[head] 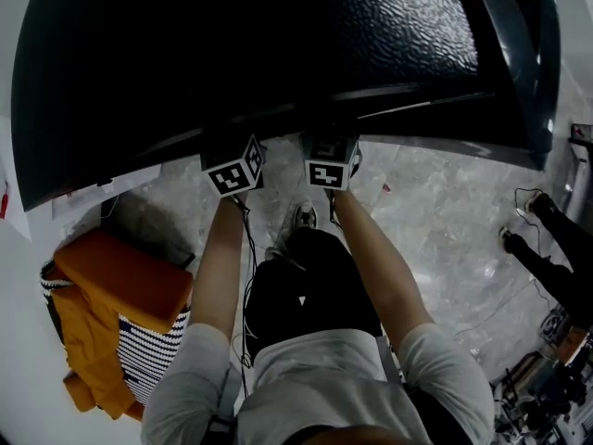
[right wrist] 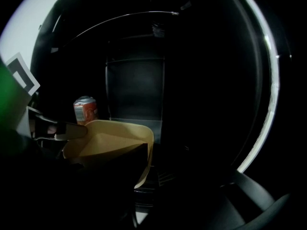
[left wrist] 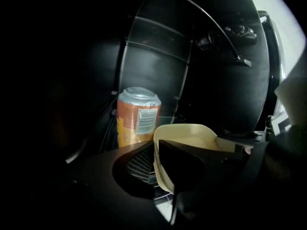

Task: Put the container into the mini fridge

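Observation:
From above, the black mini fridge (head: 278,54) fills the head view. The two marker cubes, left (head: 233,170) and right (head: 332,167), sit at its front edge, and the jaws reach under its top, out of sight. In the left gripper view, my left gripper (left wrist: 156,163) is shut on the left wall of a beige container (left wrist: 192,133), one jaw outside and one inside. The container (right wrist: 110,138) sits low left in the right gripper view. One jaw of my right gripper (right wrist: 163,176) lies inside its right wall, and the other is lost in the dark.
An orange drink can (left wrist: 138,116) stands on the fridge's wire shelf just behind the container, and the same can (right wrist: 85,110) shows in the right gripper view. On the floor at left, an orange jacket (head: 120,286) lies over a striped bag (head: 153,341). Cables and gear (head: 547,221) lie at right.

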Available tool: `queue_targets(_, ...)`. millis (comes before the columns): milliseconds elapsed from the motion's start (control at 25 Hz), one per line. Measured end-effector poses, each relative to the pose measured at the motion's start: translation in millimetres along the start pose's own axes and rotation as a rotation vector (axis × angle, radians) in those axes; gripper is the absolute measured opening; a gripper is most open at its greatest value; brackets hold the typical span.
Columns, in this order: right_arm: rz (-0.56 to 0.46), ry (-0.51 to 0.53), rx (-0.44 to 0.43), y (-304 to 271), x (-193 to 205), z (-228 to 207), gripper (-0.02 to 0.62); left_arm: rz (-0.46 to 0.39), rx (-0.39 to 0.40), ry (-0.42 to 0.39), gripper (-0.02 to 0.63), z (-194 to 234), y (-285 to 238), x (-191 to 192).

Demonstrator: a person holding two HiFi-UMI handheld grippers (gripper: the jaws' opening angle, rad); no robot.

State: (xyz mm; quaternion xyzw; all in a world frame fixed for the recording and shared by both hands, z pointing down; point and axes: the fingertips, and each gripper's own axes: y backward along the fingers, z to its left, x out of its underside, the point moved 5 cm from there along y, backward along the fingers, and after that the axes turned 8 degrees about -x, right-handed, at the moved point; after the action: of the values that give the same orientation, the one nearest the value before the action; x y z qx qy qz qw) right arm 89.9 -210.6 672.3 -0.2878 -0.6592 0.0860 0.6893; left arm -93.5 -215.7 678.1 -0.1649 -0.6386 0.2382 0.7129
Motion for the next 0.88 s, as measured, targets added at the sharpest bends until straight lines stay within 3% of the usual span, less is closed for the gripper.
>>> queue_targets(320, -0.018, -0.015, 0.049, -6.2, 0.1, -0.7, 0.064, -0.006, -0.003, -0.002, 0.038, -1.1, -5.9, -1.4)
queue_targets(880, -0.029, -0.002, 0.044, -17.4, -4.6, -1.8, 0.064, -0.008, -0.004, -0.013, 0.038, 4.0, -21.4, -2.8)
